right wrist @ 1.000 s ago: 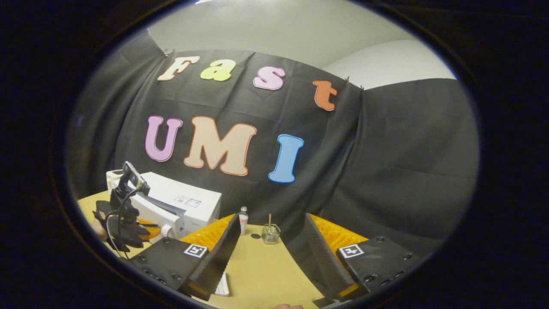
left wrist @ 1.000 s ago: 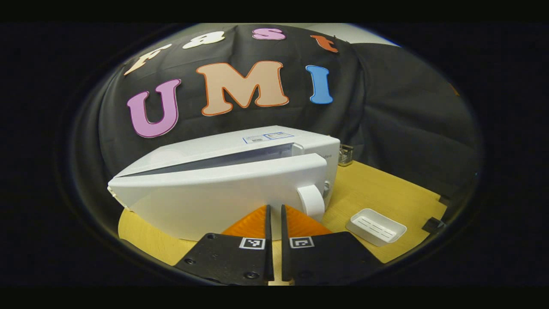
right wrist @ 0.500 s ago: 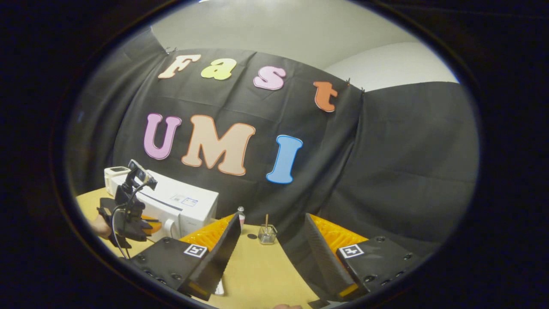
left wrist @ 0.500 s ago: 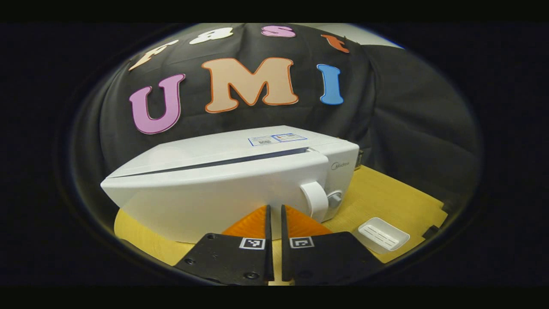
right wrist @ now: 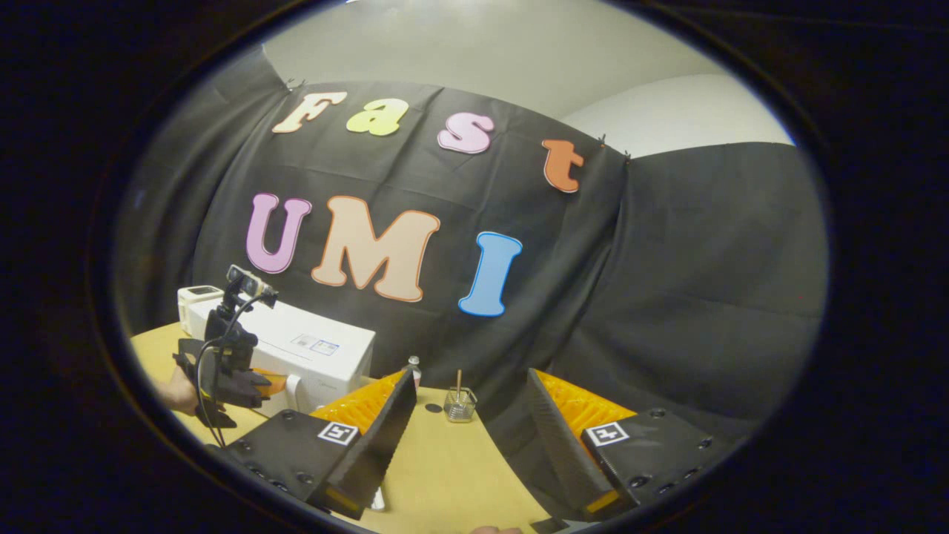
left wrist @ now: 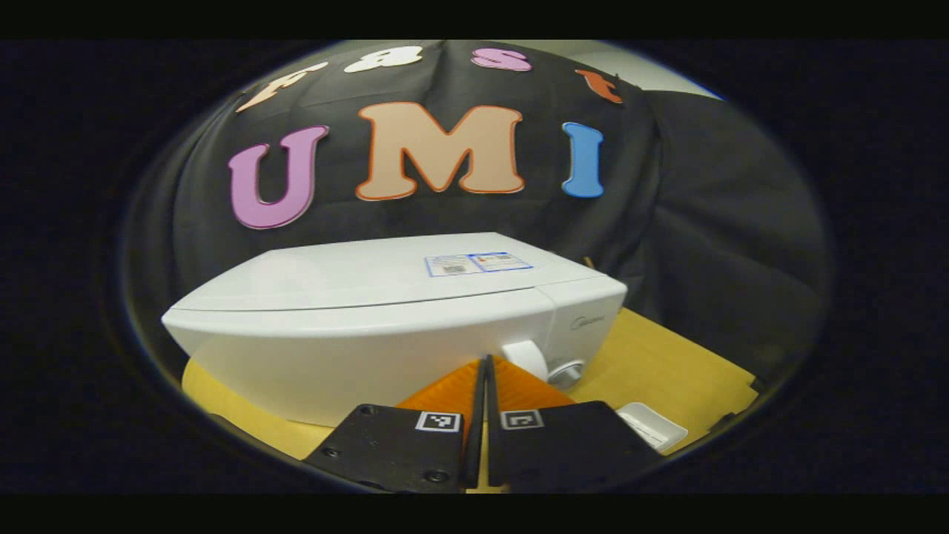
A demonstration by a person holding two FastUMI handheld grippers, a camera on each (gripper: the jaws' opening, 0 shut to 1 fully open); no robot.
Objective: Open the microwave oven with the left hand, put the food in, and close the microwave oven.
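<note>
Change: microwave oven (left wrist: 385,311) door, ajar a second ago, now sits flush.
Left tool (left wrist: 483,415): clenched on nothing, tips just short of the door, knob (left wrist: 528,357) just right.
Right tool (right wrist: 467,445): released, idle over tabletop (right wrist: 445,475).
Technique: press squarely near the latch edge, then back straight off.

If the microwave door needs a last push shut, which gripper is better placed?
Left. The left gripper, fingers together, sits right at the microwave door by its handle. The right gripper is open, off to the side.
</note>
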